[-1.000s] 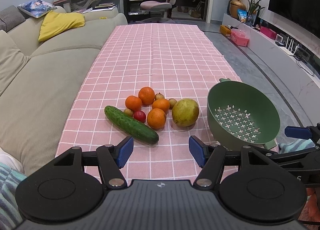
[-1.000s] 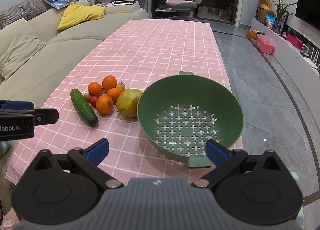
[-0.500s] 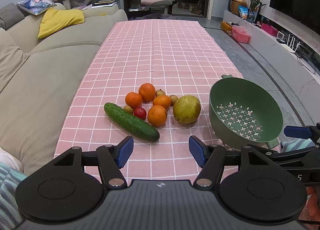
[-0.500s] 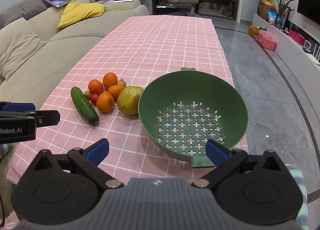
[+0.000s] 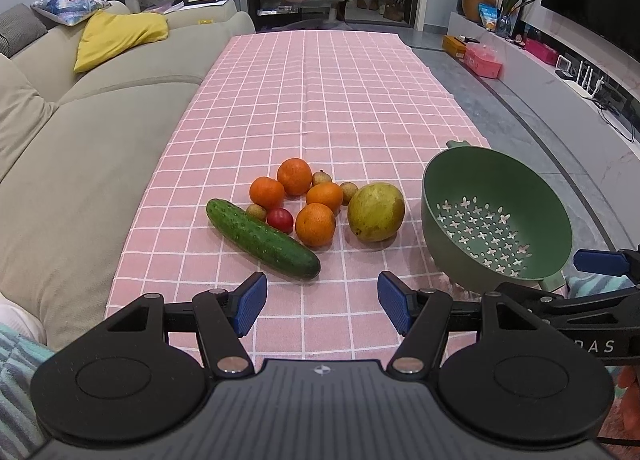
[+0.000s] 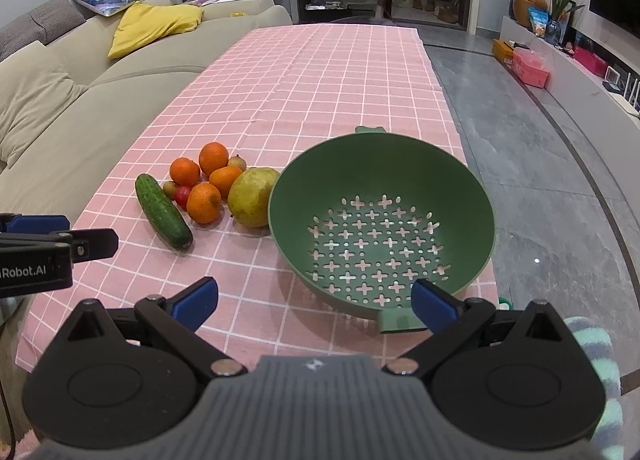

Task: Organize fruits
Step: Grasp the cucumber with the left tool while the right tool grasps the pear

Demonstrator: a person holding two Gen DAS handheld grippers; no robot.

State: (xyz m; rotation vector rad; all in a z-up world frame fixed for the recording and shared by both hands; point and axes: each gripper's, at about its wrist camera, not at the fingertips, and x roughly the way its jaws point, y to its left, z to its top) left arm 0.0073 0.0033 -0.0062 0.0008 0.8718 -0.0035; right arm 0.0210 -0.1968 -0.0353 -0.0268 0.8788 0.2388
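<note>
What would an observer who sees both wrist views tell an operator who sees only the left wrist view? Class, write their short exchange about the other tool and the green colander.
Operator: One blue pad shows at my right edge. Is that tool open?
Observer: Yes. The right wrist view shows the right gripper with both fingers spread wide and nothing between the pads.
Operator: The colander hides its near inner wall from me. Is any fruit inside?
Observer: No. From the right wrist view the whole bowl shows, and nothing lies in it.
</note>
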